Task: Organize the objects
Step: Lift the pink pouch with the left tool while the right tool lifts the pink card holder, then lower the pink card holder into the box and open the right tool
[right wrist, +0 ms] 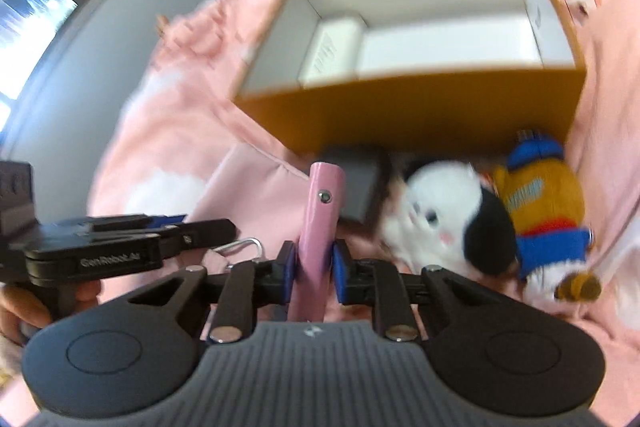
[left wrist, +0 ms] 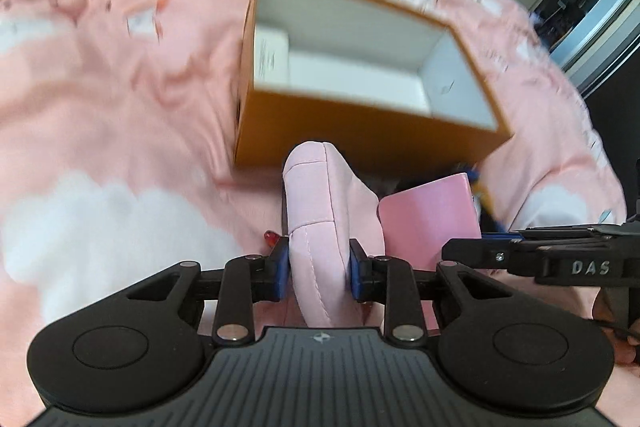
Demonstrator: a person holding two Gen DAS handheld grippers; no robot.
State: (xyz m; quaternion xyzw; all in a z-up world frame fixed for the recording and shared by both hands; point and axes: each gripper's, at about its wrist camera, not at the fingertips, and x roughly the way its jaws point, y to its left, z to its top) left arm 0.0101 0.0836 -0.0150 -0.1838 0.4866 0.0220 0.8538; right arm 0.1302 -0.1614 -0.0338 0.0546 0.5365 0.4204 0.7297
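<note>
1. The left gripper (left wrist: 319,267) is clenched on one soft pink pouch (left wrist: 316,203); both blue pads press its sides, and it stands up just before the box.
2. The right gripper (right wrist: 315,269) is clamped on one flat pink case (right wrist: 320,227), held edge-up, a single stud showing on its edge.
3. One orange box (right wrist: 420,111) with a white inside sits open just beyond both held things; one white packet (right wrist: 332,51) lies inside at one end.
4. Two plush toys lie beside the box: one black-and-white (right wrist: 448,227), one orange and blue (right wrist: 544,211), touching each other.
5. One grey block (right wrist: 360,183) lies against the box's foot.
6. One pink blanket with white patches (left wrist: 120,87) lies under all.
</note>
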